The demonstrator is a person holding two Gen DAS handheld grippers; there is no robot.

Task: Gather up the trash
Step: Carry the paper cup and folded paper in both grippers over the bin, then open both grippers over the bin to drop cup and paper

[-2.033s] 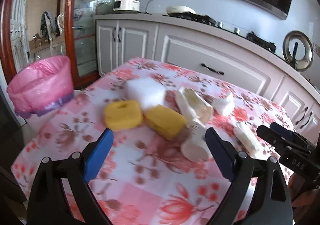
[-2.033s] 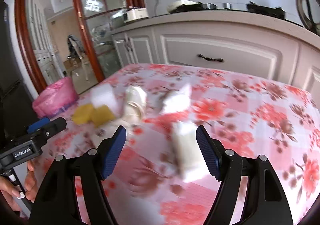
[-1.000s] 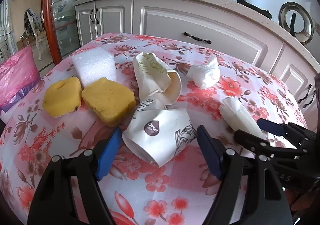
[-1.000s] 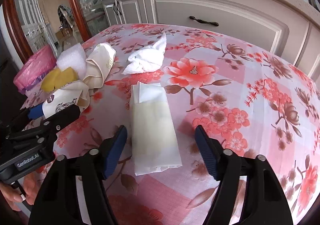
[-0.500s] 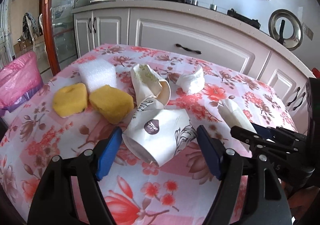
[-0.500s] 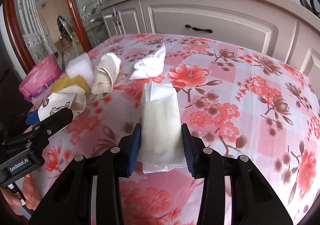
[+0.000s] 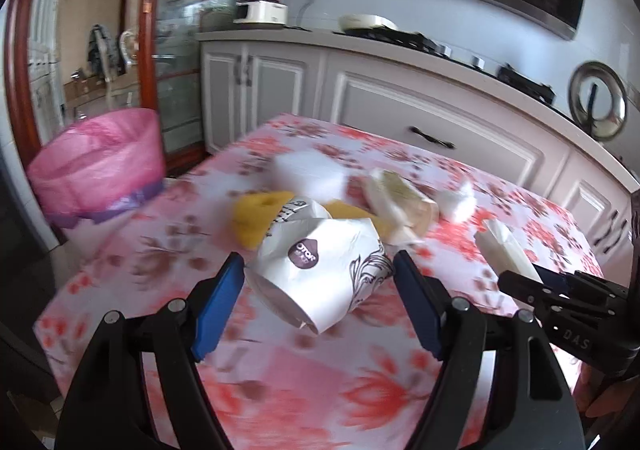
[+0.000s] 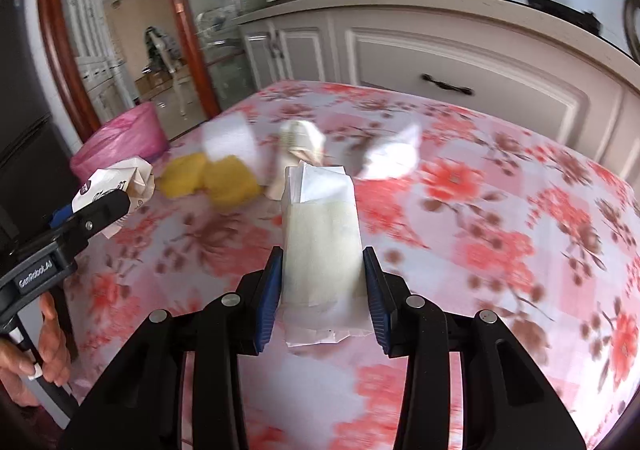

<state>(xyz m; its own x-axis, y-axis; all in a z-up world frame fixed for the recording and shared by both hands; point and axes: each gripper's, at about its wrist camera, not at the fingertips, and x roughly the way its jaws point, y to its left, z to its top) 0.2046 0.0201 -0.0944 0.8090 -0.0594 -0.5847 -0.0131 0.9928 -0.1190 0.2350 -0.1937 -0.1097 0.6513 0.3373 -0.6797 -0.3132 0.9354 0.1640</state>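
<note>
Carrying two pieces off the table (image 8: 500, 250), I am holding a crumpled paper cup (image 7: 320, 270) clamped in the left gripper (image 7: 318, 298) and a folded paper packet (image 8: 320, 242) pinched in the right gripper (image 8: 322, 290). Sponges (image 8: 212, 177), foam and tissue are lying uncollected; the pink-lined bin (image 7: 100, 169) is waiting beyond the table's far-left corner. Both grippers are angling downward, raised above the cloth.

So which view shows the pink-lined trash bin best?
The left wrist view: the pink-lined trash bin stands large beyond the floral table's left edge, rim and purple band visible. In the right wrist view it is small and distant, partly hidden behind the crumpled white paper cup in the left gripper.
</note>
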